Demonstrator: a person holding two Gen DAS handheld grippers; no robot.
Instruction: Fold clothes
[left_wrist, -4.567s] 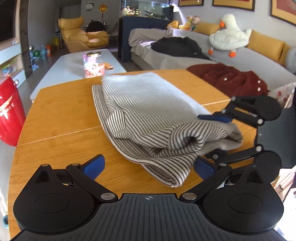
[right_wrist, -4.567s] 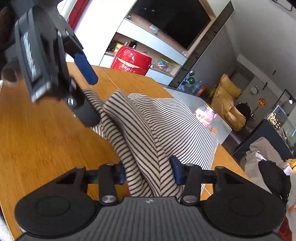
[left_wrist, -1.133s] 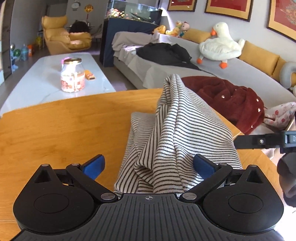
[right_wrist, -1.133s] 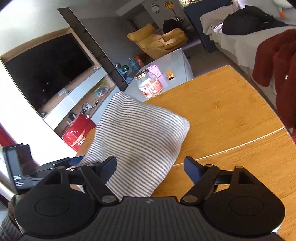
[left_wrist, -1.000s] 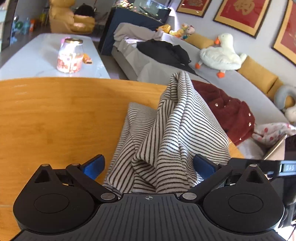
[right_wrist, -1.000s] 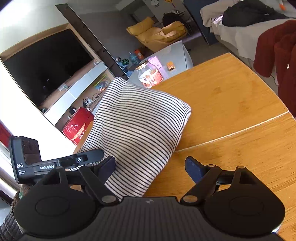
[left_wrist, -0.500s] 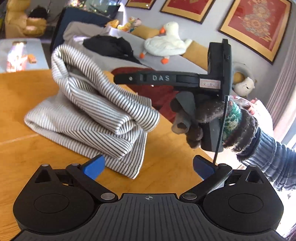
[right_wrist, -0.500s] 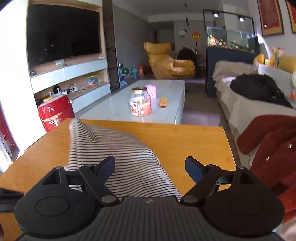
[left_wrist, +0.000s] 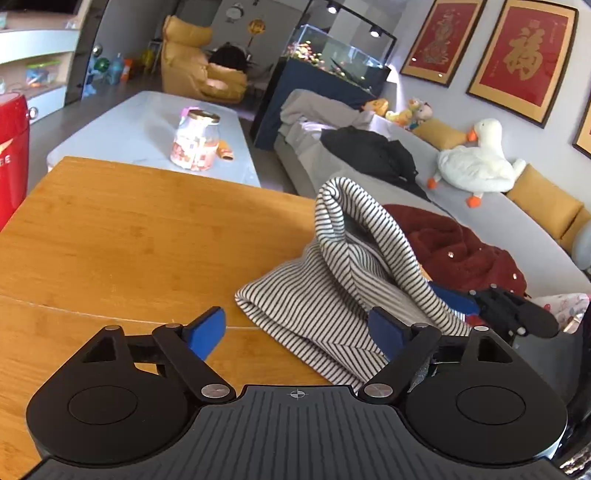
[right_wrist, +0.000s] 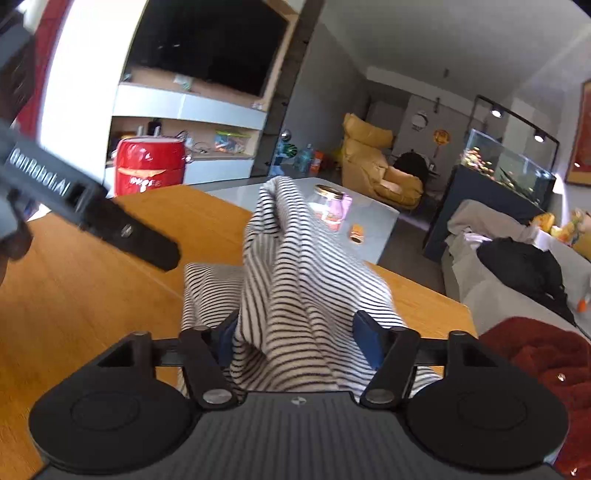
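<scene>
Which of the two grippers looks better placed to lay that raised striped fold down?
Right. The right hand-held gripper has the striped top between its fingers; the left hand-held gripper is open beside it.

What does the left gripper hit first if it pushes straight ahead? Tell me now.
Most likely the striped garment: its near folded edge lies just ahead of the open left gripper, toward its right-hand finger. The other finger faces only bare wooden table. Depth is uncertain.

Wooden table (left_wrist: 110, 236) fills left and centre of frame, thin seam crossing lower left. Striped garment (left_wrist: 332, 295) lies bunched at centre right, one fold raised.
</scene>
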